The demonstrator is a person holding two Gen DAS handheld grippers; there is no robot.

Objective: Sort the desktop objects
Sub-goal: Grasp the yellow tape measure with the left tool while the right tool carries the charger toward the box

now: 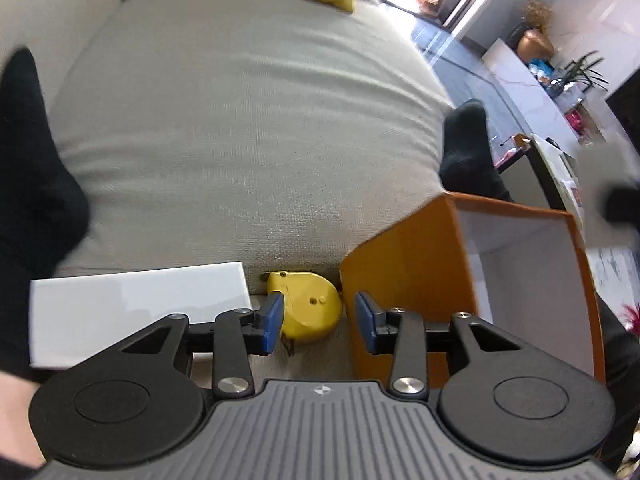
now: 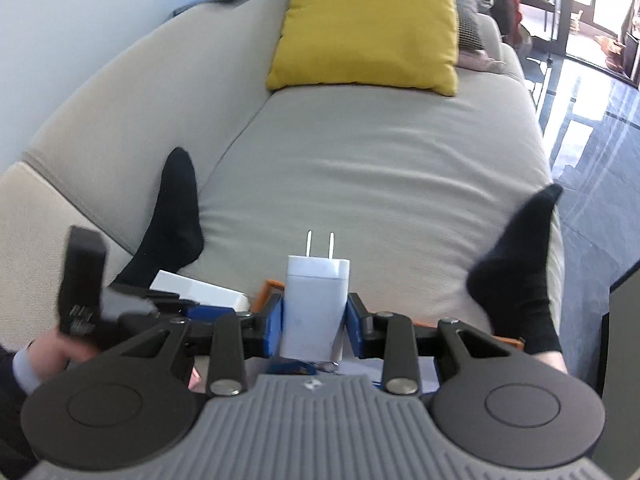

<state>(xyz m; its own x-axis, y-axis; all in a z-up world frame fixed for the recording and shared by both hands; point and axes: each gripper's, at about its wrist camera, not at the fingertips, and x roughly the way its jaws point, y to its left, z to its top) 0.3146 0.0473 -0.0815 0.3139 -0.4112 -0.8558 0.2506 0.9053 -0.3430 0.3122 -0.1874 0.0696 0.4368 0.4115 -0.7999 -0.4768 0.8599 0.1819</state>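
Yellow plastic, rounded like a small tape-measure case (image 1: 306, 308), lies on the grey woven sofa cushion (image 1: 240, 120) directly at twelve o'clock from the left gripper (image 1: 318, 320), wedged in the narrow lane between a flat white rectangular box (image 1: 136, 308) at nine o'clock and an open orange-sided storage box with a pale lining (image 1: 408, 272) at three o'clock. The left gripper's blue-padded fingers (image 1: 272, 320) stand spread with nothing pinched: the nine o'clock pad overlaps the case's near edge in the wrist view, the three o'clock pad sits clear of it against the orange wall, and whether either pad touches the case cannot be told. The case's long axis runs roughly from ten to four o'clock, so it looks skewed to the line across the pads, and its wider end points towards the orange box. The left hand is judged the nearer one for this piece; a short forward advance would seem to bring both pads alongside it, with the orange wall the likely thing to snag. Meanwhile the right gripper (image 2: 314, 322) pinches a white two-pin wall charger block (image 2: 316, 304) upright between its blue pads, prongs pointing to twelve o'clock, lifted above the cushion, with the orange box's rim (image 2: 272, 286) showing just behind it. A person's black-socked feet (image 2: 172, 216) rest on the sofa to either side.
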